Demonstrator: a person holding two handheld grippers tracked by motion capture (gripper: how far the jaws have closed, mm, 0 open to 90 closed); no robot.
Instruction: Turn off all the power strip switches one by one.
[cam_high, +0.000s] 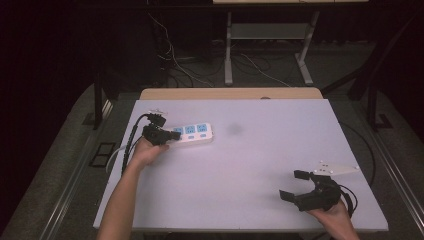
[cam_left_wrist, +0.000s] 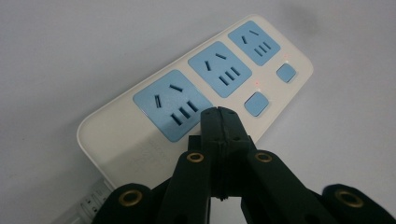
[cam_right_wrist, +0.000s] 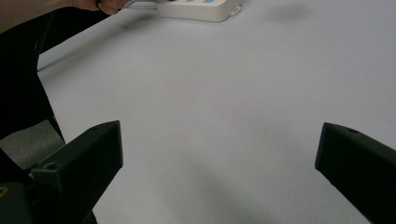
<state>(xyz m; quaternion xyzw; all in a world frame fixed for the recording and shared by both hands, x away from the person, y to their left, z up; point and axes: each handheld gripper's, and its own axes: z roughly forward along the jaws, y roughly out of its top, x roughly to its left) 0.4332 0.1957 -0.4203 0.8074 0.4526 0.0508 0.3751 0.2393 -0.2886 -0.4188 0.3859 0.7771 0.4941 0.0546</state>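
**Closed tongs over the power strip's switch**

The power strip lies on the far left part of the tabletop, a white bar with three blue sockets and small blue buttons beside them. The left tongs are shut tight, jaw against jaw, with nothing between them, and their joined tip sits at the edge of the nearest socket, right where that socket's own button would be. Whether the tip is pressing or only hovering is hard to tell from this angle. Two buttons farther along each have a tiny red light next to them, so those may already be switched; the near one looks to be the one in hand. The right tongs rest wide open and empty, well apart at the near right of the tabletop.
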